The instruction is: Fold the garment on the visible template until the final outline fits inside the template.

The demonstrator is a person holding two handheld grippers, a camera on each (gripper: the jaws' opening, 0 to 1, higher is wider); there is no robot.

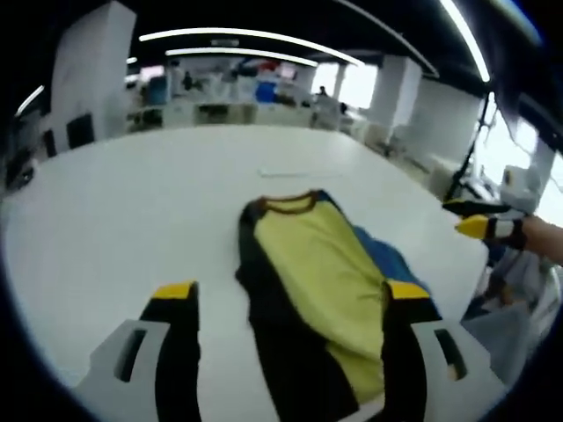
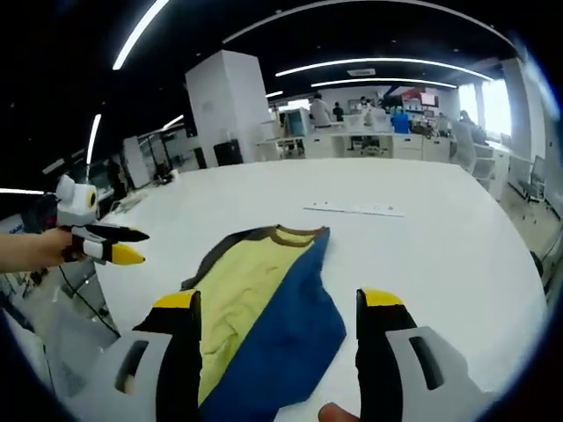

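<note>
Holding both grippers above the near edge of the white table (image 1: 132, 202), you have the garment (image 1: 308, 290) lying flat ahead of you, partway folded. It is a yellow, blue and black top with a brown-trimmed collar (image 2: 295, 234) that points toward the far edge of the table. In the left gripper view the black side panel runs along the garment's left, the yellow panel fills the middle, and a strip of blue shows along its right. In the right gripper view the blue panel (image 2: 295, 325) lies on the right and the yellow panel on the left.

Your left gripper (image 1: 290, 294) has its 2 yellow-tipped jaws spread wide and grasping nothing; the garment's near end sits between them. Your right gripper (image 2: 280, 301) is likewise released, its jaws apart with the garment's lower part between them.

Each gripper also shows from the side in the other's view: the right gripper (image 1: 479, 220) hangs past the table's right edge, the left one (image 2: 110, 244) off the left edge.

A thin pale strip (image 2: 354, 209) lies on the table beyond the collar, apart from the garment.
</note>
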